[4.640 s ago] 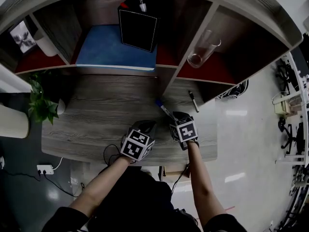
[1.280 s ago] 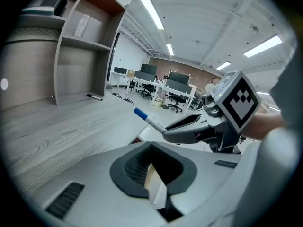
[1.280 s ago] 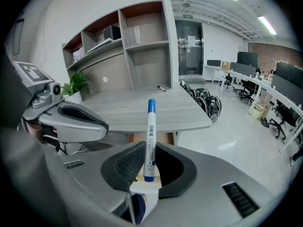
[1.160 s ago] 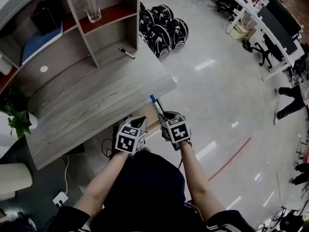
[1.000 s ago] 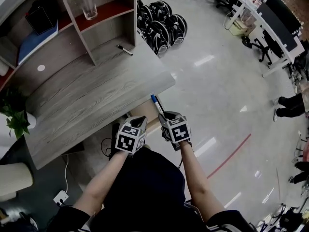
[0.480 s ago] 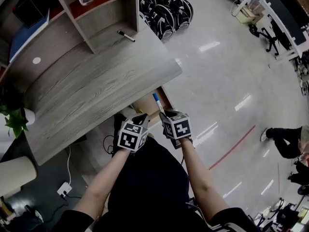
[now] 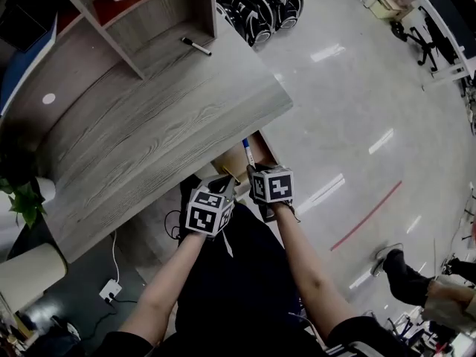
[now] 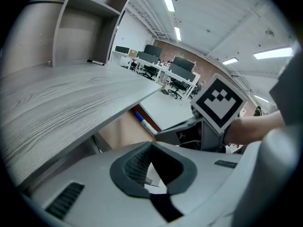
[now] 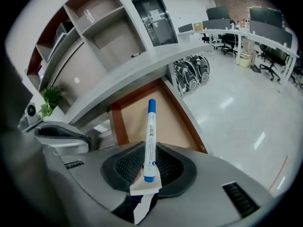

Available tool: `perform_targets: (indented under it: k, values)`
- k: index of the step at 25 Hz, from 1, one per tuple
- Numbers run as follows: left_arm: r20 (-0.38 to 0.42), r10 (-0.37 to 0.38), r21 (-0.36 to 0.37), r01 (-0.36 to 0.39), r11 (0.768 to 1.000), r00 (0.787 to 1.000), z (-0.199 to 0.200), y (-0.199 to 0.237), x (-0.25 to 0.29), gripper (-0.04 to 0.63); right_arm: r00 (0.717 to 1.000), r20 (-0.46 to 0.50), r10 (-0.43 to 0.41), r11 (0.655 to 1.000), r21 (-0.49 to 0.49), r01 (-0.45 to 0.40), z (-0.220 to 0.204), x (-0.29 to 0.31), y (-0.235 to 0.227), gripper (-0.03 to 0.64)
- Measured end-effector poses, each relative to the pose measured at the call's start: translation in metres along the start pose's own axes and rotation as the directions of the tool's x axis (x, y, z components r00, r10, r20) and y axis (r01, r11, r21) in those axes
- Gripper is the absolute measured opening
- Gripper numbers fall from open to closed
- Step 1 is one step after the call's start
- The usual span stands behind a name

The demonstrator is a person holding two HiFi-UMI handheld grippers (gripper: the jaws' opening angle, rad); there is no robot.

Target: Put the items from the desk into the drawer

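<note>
**MARKER POSITIONED OVER OPEN DRAWER**

1 blue-capped marker (image 9: 150, 131) is pinched between the jaws of the right gripper (image 9: 149, 148), gripped near its lower end. Its long axis runs along the line of the jaws, so the capped end projects forward and away from the hand. In the head view the marker (image 7: 248, 151) is seen ahead of the right gripper (image 7: 255, 169), just off the near edge of the desk (image 7: 149, 132).

The open drawer (image 9: 173, 122) lies directly ahead of and below the marker, under the desk edge. The marker axis is roughly aligned with the drawer's length, and no contact with the drawer floor is shown. The floor appears bare.

The left gripper (image 8: 151, 145) is held just to the left of the right one, with its jaws pressed together and nothing between them.

The right gripper is judged the only one placed for the release. A lowering into the drawer is judged necessary before the jaws are spread.

1 black marker (image 7: 197, 47) lies on the far part of the desk, not yet collected.
</note>
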State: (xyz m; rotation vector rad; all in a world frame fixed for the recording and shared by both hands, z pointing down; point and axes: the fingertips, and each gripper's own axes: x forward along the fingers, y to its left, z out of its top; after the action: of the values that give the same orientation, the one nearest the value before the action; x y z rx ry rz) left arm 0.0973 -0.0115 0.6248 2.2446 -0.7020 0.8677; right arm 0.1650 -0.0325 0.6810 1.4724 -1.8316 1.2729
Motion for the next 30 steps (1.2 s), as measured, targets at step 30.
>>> perform_targets:
  k: [30]
  values:
    - [0.002,-0.018,-0.053,0.018,0.998,1.0,0.004,0.021,0.003,0.003,0.999,-0.052,0.016,0.993,0.115,-0.01,0.002,0.022,0.003,0.153]
